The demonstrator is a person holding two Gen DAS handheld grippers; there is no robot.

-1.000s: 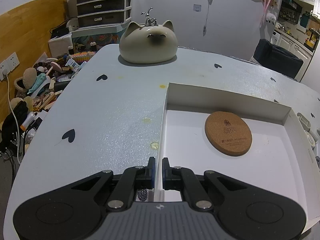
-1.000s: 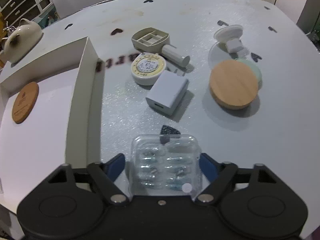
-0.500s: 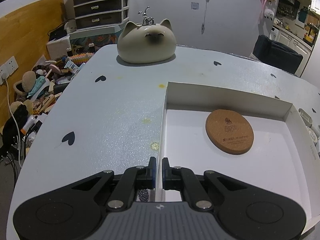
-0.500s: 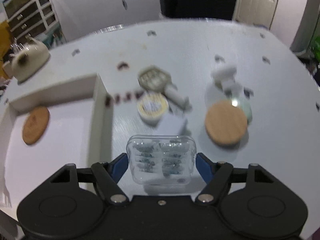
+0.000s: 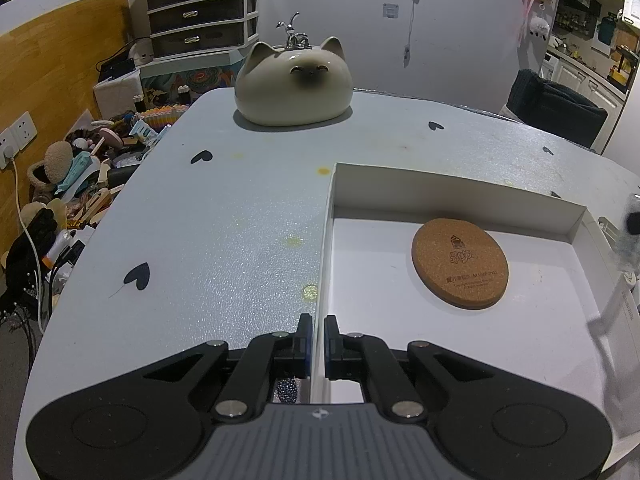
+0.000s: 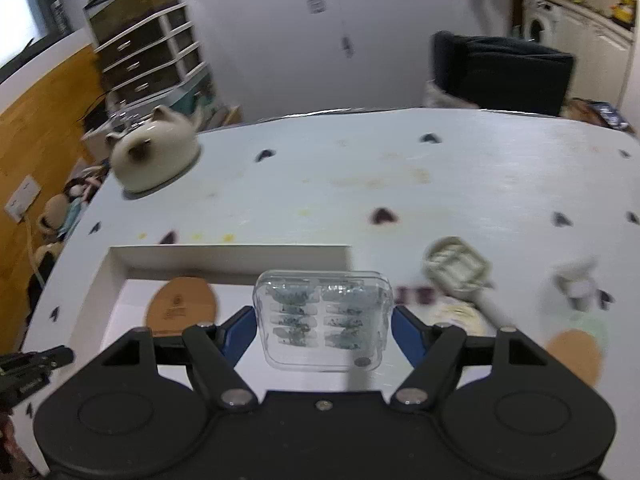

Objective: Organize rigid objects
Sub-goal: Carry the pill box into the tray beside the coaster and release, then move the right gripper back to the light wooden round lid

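Note:
My left gripper is shut on the left wall of the white cardboard box, near its front corner. A round cork coaster lies inside the box. My right gripper is shut on a clear plastic case with small blue-grey pieces in rows, and holds it in the air over the right part of the box. The coaster also shows in the right wrist view, left of the case.
A cream cat-shaped ceramic stands at the table's far side. Right of the box lie a beige divided dish, a round cream disc, a wooden lid and a small white piece. Clutter fills the floor to the left.
My right gripper has lifted the clear case off the table and swung it left, over the box. My left gripper stays clamped on the box wall.

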